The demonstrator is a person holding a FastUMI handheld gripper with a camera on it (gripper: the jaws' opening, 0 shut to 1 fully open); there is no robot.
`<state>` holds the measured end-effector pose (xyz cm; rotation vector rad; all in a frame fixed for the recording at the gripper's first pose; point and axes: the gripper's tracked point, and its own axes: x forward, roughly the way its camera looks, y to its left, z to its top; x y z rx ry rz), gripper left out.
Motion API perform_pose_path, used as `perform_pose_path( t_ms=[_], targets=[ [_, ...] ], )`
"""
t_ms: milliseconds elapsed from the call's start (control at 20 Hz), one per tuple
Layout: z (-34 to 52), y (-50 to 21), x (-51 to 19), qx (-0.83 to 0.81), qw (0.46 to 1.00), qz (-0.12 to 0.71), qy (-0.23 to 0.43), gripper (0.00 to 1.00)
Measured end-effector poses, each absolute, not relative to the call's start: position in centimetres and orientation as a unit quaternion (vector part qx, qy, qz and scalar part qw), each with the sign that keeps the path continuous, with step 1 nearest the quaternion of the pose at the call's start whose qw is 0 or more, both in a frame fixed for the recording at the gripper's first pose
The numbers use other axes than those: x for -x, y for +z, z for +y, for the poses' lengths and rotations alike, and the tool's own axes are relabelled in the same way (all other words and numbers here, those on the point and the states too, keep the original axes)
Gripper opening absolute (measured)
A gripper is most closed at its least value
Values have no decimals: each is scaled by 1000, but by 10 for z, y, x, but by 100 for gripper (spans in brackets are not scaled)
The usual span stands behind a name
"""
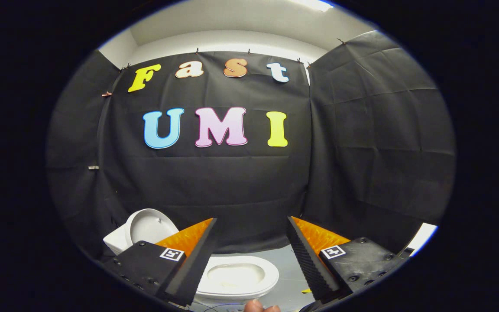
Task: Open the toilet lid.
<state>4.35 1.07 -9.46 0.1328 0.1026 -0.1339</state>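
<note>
Scene: a small white toilet sits on a grey floor inside a booth walled in black cloth.
Tongs: the tongs stand wide apart with nothing between them and nothing in their grip, raised well above the toilet and pointed at the cloth wall.
Toilet bowl: low between the two fingers and a little toward the left one, its open seat and basin plainly exposed.
Toilet lid: the toilet lid stands tipped up and back beyond the left finger, its pale inner face turned toward the camera, resting near the tank behind it.
Hand: fingertips of a person's hand show just beneath the tongs, close to the camera.
Step in hand: judged from how things lie, the lid is already up and the tongs are clear of it; the task looks finished or all but finished.
Next move: little seems called for beyond keeping the open tongs away from the lid so it is not knocked forward; whether it leans securely cannot be told.
</note>
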Motion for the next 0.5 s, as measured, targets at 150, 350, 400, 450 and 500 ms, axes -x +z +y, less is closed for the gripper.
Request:
perform_pose_path(
  t_ms=[150,350,400,450,500],
  targets=[
    [7,-89,-42,-61,995,42,-67,98],
    [4,-81,-37,-57,995,34,-73,99],
    [3,-80,-37,-57,995,32,-74,99],
    [3,-79,-37,-58,995,32,-74,98],
    [2,-78,-36,-59,995,32,-74,99]
  ],
)
